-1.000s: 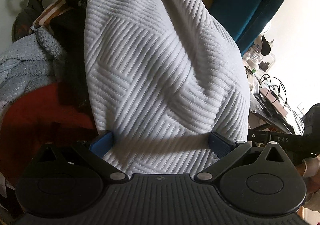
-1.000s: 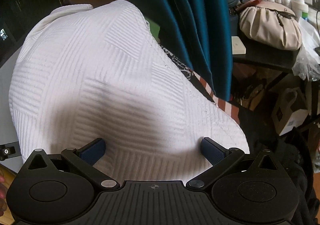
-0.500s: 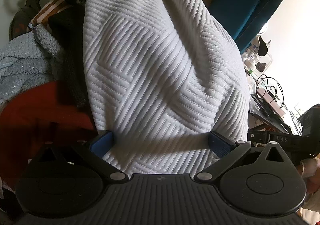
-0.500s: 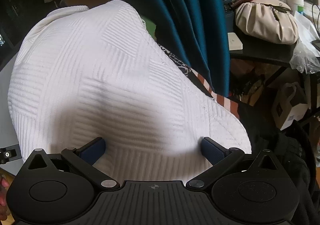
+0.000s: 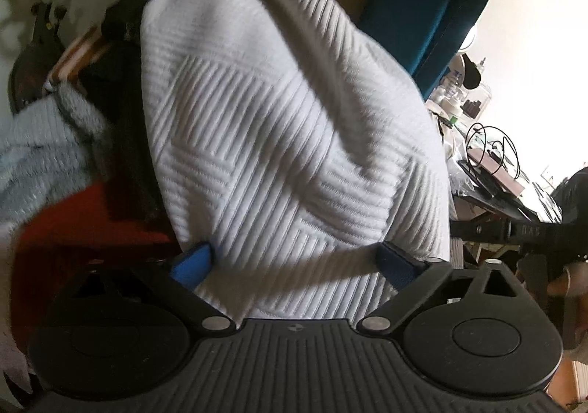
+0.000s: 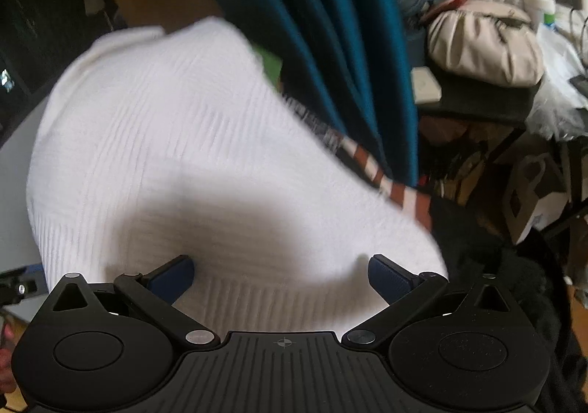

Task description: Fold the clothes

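The white ribbed-knit garment with a block pattern (image 5: pixel 294 141) lies bunched between the spread blue-padded fingers of the left gripper (image 5: pixel 294 264), over a heap of grey, black and red clothes (image 5: pixel 55 163). The right gripper (image 6: pixel 281 271) is spread wide too, the same white cloth (image 6: pixel 176 141) lying loose between its pads, beside a teal curtain (image 6: pixel 330 27).

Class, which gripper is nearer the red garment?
Left. The red garment lies just left of the left gripper; the right gripper sits at the white cloth's opposite side.
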Demonstrator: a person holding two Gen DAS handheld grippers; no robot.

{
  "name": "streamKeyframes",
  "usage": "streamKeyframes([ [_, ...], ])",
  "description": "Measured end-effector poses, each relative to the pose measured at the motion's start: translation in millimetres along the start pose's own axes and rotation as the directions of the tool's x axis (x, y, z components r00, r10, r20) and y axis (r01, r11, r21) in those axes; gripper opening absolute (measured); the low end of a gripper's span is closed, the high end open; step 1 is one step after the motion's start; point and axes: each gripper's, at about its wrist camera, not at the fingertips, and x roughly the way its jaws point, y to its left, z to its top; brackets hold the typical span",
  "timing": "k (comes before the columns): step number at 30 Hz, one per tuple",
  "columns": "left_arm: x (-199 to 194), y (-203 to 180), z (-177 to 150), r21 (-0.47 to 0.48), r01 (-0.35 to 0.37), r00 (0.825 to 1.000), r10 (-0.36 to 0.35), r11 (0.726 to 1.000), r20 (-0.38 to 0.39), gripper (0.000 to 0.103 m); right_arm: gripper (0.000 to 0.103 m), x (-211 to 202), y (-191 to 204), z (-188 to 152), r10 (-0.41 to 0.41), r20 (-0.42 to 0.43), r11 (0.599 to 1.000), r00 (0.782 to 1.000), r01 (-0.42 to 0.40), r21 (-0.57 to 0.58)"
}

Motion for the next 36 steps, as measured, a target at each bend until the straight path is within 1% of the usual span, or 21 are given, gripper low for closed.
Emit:
streamKeyframes([
  [2,-9.2,1.0,3.9,-0.03,0.0,1.0,0.001,1.0,0.019,0.092,0.102,-4.3,-10.2,7.9,-0.001,0.042,0.999,0.999,-0.001,0.036],
  [5,-24.0,-0.3,12.9,-0.047,-0.016,0.997,0.019,0.999,0.074,0.092,0.102,4.9,-29.3,19.0,-0.022,0.038,0.994,0.999,0.017,0.109],
  [7,-26.7,-8.9,23.8,-0.034,-0.053,0.993,0.056,0.998,0.106,0.092,0.102,14.6,-41.5,20.1,-0.017,0.031,0.988,0.999,0.012,0.155],
  [10,-28.8,-15.3,33.9,-0.015,-0.113,0.985,0.114,0.993,0.133,0.092,0.102,22.6,-55.6,11.7,0.028,0.03,0.968,0.999,-0.035,0.249],
  [12,-29.6,-18.0,39.7,-0.007,-0.148,0.978,0.147,0.989,0.151,0.092,0.09,21.8,-58.5,6.0,0.067,0.039,0.957,0.997,-0.075,0.279],
  [13,-29.8,-19.5,42.9,-0.004,-0.157,0.975,0.156,0.988,0.159,0.092,0.076,18.9,-57.7,3.6,0.087,0.047,0.956,0.995,-0.097,0.276],
  [14,-29.9,-21.3,46.4,-0.003,-0.158,0.974,0.157,0.987,0.166,0.092,0.058,13.5,-54.8,2.0,0.106,0.055,0.961,0.993,-0.117,0.252],
  [15,-30.0,-23.2,49.9,-0.002,-0.159,0.972,0.157,0.987,0.173,0.092,0.048,8.2,-51.9,0.4,0.126,0.062,0.964,0.99,-0.137,0.228],
  [16,-29.4,-25.6,54.4,0.002,-0.157,0.972,0.154,0.988,0.178,0.092,0.028,2.8,-48.9,-1.2,0.146,0.069,0.966,0.987,-0.157,0.203],
  [17,-27.9,-29.3,60.1,0.013,-0.152,0.972,0.147,0.988,0.183,0.092,0.014,-2.6,-46.0,-2.8,0.166,0.075,0.968,0.983,-0.177,0.179],
  [19,-24.3,-37.8,72.1,0.043,-0.146,0.971,0.135,0.988,0.195,0.093,0.006,-12.4,-42.7,-7.7,0.2,0.082,0.968,0.976,-0.21,0.14],
  [20,-22.0,-42.8,79.4,0.065,-0.148,0.971,0.133,0.987,0.201,0.093,0.004,-15.9,-42.9,-10.6,0.216,0.081,0.965,0.973,-0.226,0.133],
  [22,-14.1,-51.5,95.5,0.111,-0.162,0.969,0.137,0.981,0.206,0.094,0.002,-23.4,-43.7,-16.4,0.244,0.09,0.958,0.966,-0.254,0.134],
  [25,2.4,-64.1,119.5,0.166,-0.198,0.967,0.165,0.966,0.195,0.095,0.0,-32.1,-46.5,-24.4,0.294,0.089,0.94,0.952,-0.305,0.152],
  [29,31.3,-69.9,150.5,0.199,-0.258,0.96,0.228,0.945,0.165,0.095,0.0,-37.1,-45.4,-32.7,0.273,0.081,0.947,0.959,-0.282,0.151],
  [31,40.8,-67.2,158.8,0.177,-0.272,0.957,0.247,0.946,0.149,0.093,0.0,-39.7,-44.8,-36.8,0.262,0.077,0.951,0.962,-0.271,0.151],
  [32,44.5,-65.1,161.9,0.16,-0.276,0.957,0.255,0.948,0.141,0.088,0.002,-40.9,-44.6,-38.9,0.257,0.075,0.952,0.964,-0.265,0.15],
  [33,48.2,-63.0,164.9,0.143,-0.28,0.956,0.262,0.949,0.133,0.06,0.004,-42.2,-44.3,-40.9,0.251,0.073,0.954,0.965,-0.26,0.15],
  [34,51.9,-60.8,167.9,0.126,-0.284,0.955,0.269,0.95,0.125,0.035,0.007,-43.5,-44.0,-43.0,0.246,0.071,0.956,0.967,-0.254,0.15],
  [35,51.9,-59.7,169.3,0.113,-0.289,0.953,0.275,0.951,0.126,0.03,0.014,-44.7,-43.7,-45.1,0.241,0.069,0.957,0.968,-0.249,0.149],
  [36,46.9,-60.0,167.8,0.113,-0.29,0.952,0.274,0.95,0.138,0.018,0.021,-46.0,-43.5,-47.2,0.235,0.067,0.959,0.97,-0.243,0.149],
])
